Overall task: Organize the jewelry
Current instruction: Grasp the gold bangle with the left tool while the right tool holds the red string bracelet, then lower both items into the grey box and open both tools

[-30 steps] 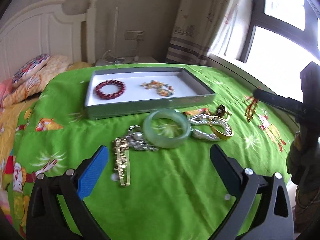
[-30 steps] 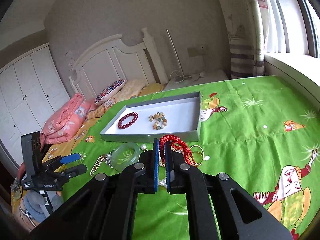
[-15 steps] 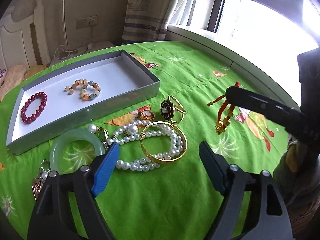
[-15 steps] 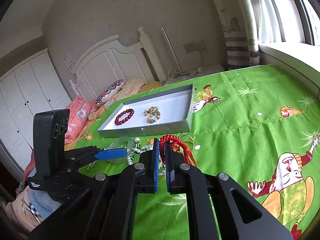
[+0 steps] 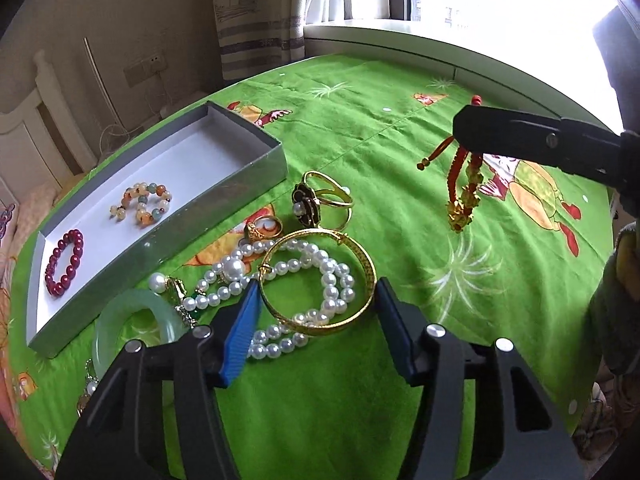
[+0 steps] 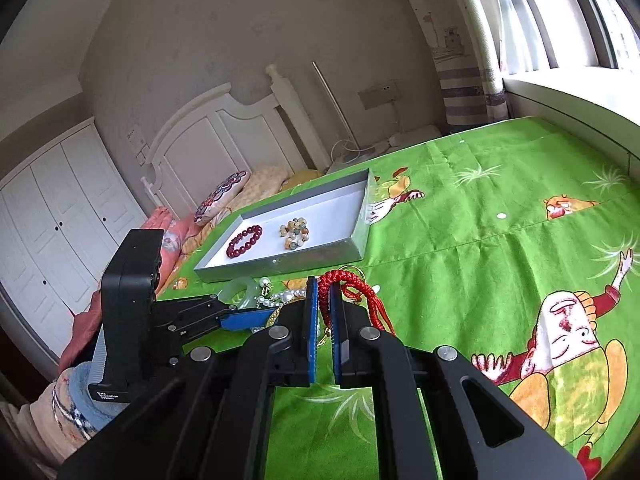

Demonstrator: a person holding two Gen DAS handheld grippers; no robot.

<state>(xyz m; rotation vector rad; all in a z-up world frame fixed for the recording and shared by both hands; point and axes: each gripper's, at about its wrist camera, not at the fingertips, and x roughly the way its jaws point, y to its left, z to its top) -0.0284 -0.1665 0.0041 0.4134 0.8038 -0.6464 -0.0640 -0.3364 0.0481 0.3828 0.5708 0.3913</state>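
My left gripper [image 5: 316,308] is open, its fingers either side of a gold bangle [image 5: 318,282] that lies over a pearl necklace [image 5: 280,276] on the green bedspread. My right gripper [image 6: 325,292] is shut on a red cord bracelet [image 6: 352,284] with a gold charm, held above the bed; it also shows hanging in the left wrist view [image 5: 464,188]. A grey tray [image 5: 256,160] holds a dark red bead bracelet [image 5: 64,262] and a multicolour bead bracelet [image 5: 142,204]. A jade bangle [image 5: 132,326], a black flower ring [image 5: 308,202] and a small gold ring [image 5: 262,229] lie nearby.
The tray also shows in the right wrist view [image 6: 304,258]. Pillows [image 6: 220,200] and a white headboard [image 6: 224,136] stand beyond it. A window sill [image 5: 400,40] runs along the far side of the bed. More metal jewelry [image 5: 86,392] lies at the left.
My left gripper has moved forward and right, from the jade bangle to straddle the gold bangle. My right gripper still holds the red cord bracelet aloft.
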